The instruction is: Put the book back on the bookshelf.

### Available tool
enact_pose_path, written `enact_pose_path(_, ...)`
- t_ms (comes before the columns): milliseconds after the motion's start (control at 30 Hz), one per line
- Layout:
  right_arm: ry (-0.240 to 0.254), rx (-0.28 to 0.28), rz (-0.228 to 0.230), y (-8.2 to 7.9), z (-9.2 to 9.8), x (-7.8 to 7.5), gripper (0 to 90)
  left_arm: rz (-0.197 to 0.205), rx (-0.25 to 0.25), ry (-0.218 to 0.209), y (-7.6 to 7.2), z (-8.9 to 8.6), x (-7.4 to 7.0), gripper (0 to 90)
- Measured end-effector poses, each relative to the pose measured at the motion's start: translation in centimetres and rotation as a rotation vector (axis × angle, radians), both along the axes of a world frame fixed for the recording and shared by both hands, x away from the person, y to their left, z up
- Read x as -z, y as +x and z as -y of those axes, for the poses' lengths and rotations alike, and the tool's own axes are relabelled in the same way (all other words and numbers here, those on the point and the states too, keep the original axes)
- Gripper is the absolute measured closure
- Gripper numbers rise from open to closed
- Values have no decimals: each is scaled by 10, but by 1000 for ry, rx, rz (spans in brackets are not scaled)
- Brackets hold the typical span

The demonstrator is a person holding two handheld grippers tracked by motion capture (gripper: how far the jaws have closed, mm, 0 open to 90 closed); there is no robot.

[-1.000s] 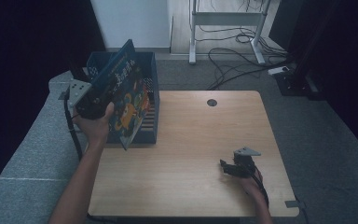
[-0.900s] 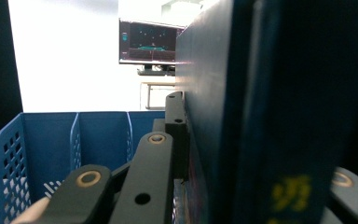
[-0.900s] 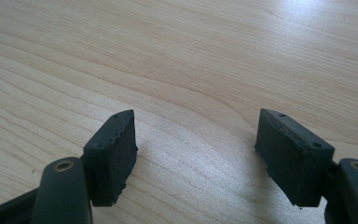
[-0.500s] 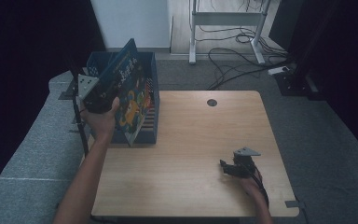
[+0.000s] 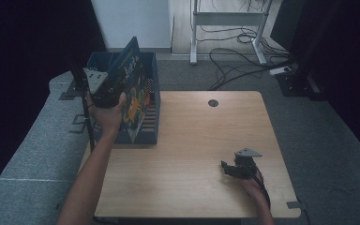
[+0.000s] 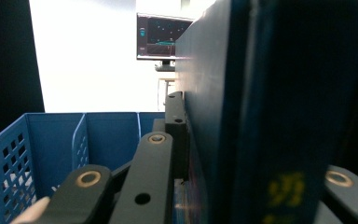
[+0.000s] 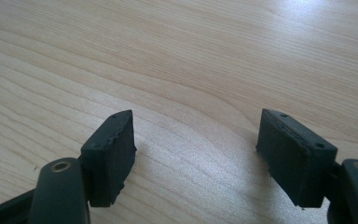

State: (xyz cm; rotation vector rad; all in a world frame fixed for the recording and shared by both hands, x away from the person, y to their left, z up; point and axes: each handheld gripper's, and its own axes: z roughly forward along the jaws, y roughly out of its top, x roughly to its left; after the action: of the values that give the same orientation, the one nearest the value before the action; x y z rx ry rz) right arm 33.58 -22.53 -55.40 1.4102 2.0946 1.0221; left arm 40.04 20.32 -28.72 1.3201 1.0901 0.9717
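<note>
Blue book (image 5: 130,79) pinched upright in left tongs (image 5: 107,91) over crate (image 5: 151,136); right tongs (image 7: 196,154) spread

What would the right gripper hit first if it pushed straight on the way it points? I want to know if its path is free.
Most likely the table. The right gripper has open jaws with nothing between them and points slightly down at bare wood, so it would probably meet the tabletop just ahead, though depth is hard to judge.

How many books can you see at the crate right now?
1. A dark blue book stands tilted in the blue crate, clamped by the left gripper. Others may be hidden behind it.
</note>
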Motion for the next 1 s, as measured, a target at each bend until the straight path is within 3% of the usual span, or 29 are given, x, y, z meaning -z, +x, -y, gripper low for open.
enact_pose_path(167, -1, 0, 0, 0, 0, 0, 271, -2, 3, -21, 5, 3, 3, 820)
enact_pose_path(1000, 16, 0, -4, 0, 1, 0, 271, 1, -9, -5, 24, 14, 6, 820)
